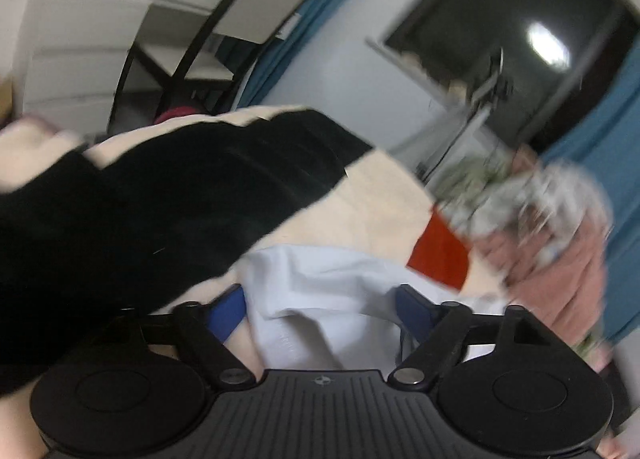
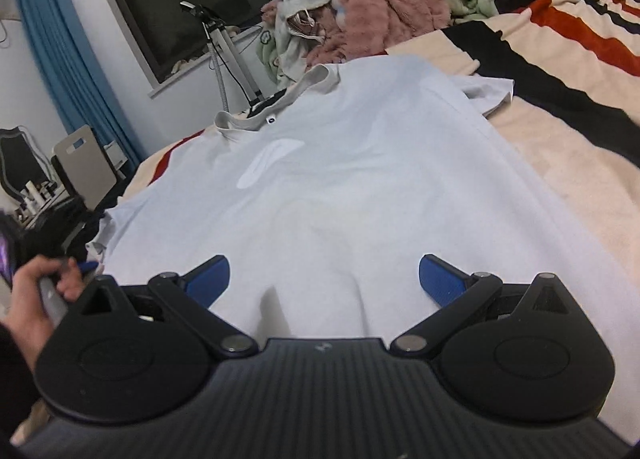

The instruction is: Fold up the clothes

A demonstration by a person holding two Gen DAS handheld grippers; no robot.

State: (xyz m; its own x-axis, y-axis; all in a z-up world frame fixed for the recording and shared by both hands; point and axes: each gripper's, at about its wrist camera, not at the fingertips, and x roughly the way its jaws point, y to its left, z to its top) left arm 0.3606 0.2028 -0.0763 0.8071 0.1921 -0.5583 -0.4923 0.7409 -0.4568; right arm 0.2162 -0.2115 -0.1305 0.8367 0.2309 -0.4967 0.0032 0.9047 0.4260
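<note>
on the striped blanket the pale shirt lies spread flat. right gripper and left gripper both gape wide over its hem, holding nothing. pinching one layer only would likely drag the shirt askew.

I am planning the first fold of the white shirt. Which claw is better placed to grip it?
Left. The open left claw already has a raised edge of the white shirt between its fingers; the open right claw only hovers over flat cloth.
</note>
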